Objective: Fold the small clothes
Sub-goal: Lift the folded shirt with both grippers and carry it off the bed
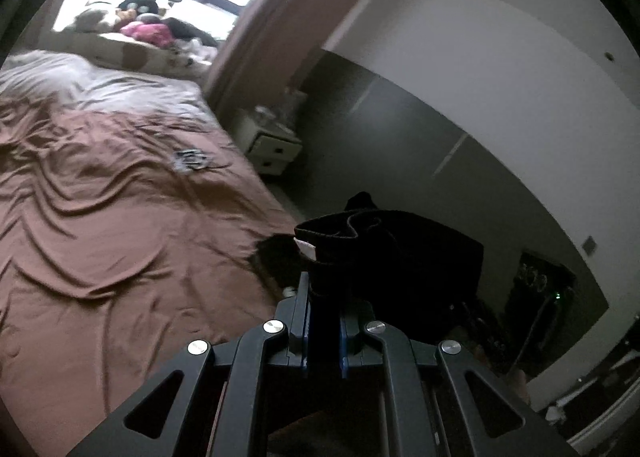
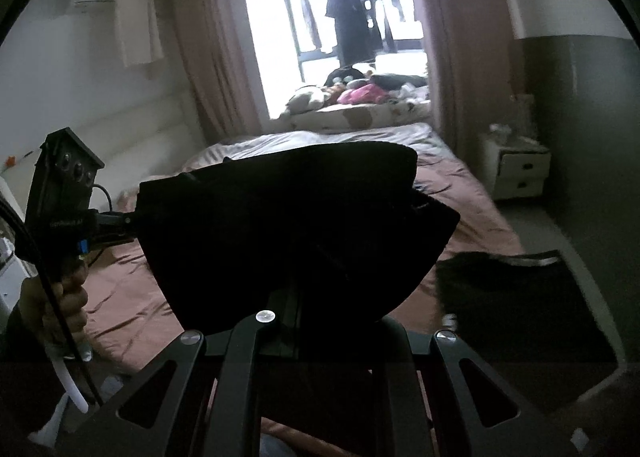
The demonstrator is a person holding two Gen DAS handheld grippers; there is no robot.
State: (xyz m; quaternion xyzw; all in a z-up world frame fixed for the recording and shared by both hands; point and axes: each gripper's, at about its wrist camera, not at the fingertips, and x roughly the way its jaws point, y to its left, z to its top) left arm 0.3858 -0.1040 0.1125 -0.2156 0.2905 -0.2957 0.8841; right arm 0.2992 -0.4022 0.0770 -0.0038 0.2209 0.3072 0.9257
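A dim bedroom: a brown bedsheet (image 1: 120, 217) lies rumpled in long soft ridges across the bed, with a pale striped quilt (image 1: 100, 81) toward the window at 11 o'clock in the left wrist view and a white nightstand (image 1: 272, 149) by the grey wall.

The black garment (image 2: 288, 225) hangs in the air above the sheet, stretched between both tools. The left gripper (image 1: 324, 297) is clamped on one end of it, jaws drawn close with the cloth bunched between the blue pads; a ribbed elastic band curls at 12 o'clock from the fingers, and a small white label pokes out beside it. In the right wrist view the same cloth drapes over the fingers and fills the centre, so the right gripper (image 2: 296, 309) appears closed on it, though its tips are hidden under the fabric. The left tool sits at 9 o'clock there, gripped in the person's left hand (image 2: 64, 305).

The fabric looks light, limp and matte, probably a knit: it sags between holds and will not keep a shape by itself. The banded edge is the firmest part and the best place to pinch; a hold mid-panel would likely just bunch. Another dark garment (image 2: 508, 297) lies on the bed at 4 o'clock.
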